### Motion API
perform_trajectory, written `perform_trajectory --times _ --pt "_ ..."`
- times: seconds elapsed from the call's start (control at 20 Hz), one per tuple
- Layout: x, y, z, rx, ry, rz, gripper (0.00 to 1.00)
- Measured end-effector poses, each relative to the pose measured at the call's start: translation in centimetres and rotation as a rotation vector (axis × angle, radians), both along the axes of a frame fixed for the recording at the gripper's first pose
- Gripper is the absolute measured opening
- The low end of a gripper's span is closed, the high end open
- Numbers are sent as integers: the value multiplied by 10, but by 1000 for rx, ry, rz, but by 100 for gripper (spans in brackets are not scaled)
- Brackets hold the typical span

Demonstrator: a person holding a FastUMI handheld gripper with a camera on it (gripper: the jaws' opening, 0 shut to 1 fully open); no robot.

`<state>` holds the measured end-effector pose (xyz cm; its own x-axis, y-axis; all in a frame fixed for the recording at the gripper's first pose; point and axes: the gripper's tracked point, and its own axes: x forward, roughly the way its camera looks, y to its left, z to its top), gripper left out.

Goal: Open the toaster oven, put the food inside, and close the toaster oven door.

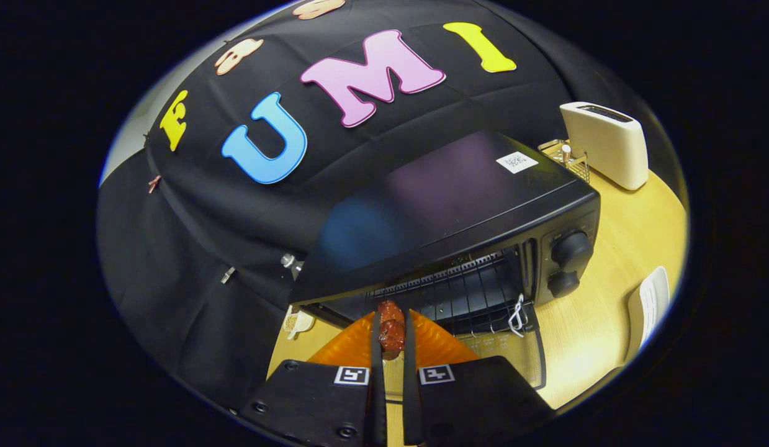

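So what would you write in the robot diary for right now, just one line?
stage: loading | gripper: shut on food | food: held at the oven's mouth | toaster oven: door open | next: probably place on rack

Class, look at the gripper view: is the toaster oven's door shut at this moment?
No. The toaster oven has its door folded down, its wire rack is exposed, and the gripper holds the food before the opening.

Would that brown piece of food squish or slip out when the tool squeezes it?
The food looks soft and lumpy, so it may squish a little. Its shiny surface hints it could be greasy and slippery. It seems light: the tool holds it up between both fingers in front of the open toaster oven.
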<state>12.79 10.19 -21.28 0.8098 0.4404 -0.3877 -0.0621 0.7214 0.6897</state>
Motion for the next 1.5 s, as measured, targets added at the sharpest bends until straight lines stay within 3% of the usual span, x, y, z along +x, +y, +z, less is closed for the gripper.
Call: perform_trajectory --times 0.65,0.95,1.1,1.35,1.5 --pt "47 20 -40 37 19 -45 14" --pt "51 21 -38 -113 -15 -14 16" --pt "51 6 -51 -225 16 -41 34" --pt "46 -26 -61 -331 42 -90 46" --pt "38 -39 -52 -355 34 -108 89"
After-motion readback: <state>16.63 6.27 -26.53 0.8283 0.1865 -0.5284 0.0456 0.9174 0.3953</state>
